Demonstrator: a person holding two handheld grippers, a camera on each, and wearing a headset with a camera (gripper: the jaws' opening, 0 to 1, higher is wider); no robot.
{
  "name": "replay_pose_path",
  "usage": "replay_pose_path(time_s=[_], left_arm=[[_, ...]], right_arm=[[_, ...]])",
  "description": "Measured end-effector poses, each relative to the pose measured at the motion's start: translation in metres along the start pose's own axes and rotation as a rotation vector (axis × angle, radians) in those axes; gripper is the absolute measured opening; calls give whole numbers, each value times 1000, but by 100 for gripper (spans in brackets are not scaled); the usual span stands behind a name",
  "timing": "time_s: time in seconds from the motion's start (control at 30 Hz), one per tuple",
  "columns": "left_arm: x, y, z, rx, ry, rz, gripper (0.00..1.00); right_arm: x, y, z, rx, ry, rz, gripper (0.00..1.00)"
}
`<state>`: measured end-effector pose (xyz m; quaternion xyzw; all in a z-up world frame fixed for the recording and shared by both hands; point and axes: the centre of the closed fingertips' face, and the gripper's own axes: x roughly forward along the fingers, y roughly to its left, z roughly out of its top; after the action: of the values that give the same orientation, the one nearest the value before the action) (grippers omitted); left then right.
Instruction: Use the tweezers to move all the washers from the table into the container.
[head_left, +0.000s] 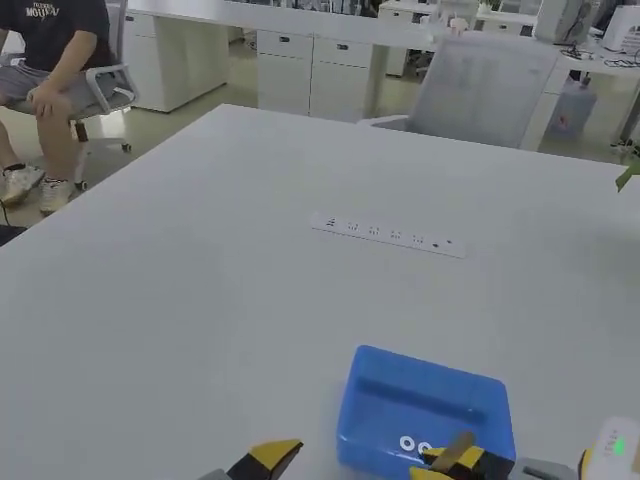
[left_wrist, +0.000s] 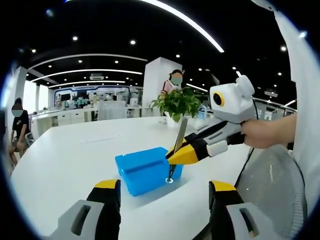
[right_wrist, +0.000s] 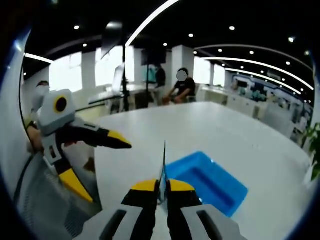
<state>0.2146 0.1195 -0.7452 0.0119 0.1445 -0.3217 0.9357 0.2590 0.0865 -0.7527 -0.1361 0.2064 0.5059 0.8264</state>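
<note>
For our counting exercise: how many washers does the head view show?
2: left washer and right washer lie side by side in the blue container, near its front; the right gripper may hide more.

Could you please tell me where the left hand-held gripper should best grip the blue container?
Probably the thin upright wall of the blue container, at its rim on the side away from the tweezers. The open left hand-held gripper could come from above, one jaw inside, one outside; the open top leaves that rim free.

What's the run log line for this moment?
left gripper: open, empty | right gripper: shut on tweezers | tip at container | two washers in container
</note>
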Motion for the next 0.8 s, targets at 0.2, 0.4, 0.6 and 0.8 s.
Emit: replay_pose_path(time_s=[0.2,0.4,0.6,0.8], left_arm=[[-1,0,0,-4,-1,3,72],[-1,1,-1,-2,2,3,72],[-1,1,-1,-4,4,5,71],[-1,0,-2,-5,7,2,70]], right_arm=[[3,-4,5,-7,-8,-5,3],[8,-9,10,-9,-15,-7,3],[12,-13,12,-9,-18,-9,3],[17,-20,13,8,-19,-13,3]])
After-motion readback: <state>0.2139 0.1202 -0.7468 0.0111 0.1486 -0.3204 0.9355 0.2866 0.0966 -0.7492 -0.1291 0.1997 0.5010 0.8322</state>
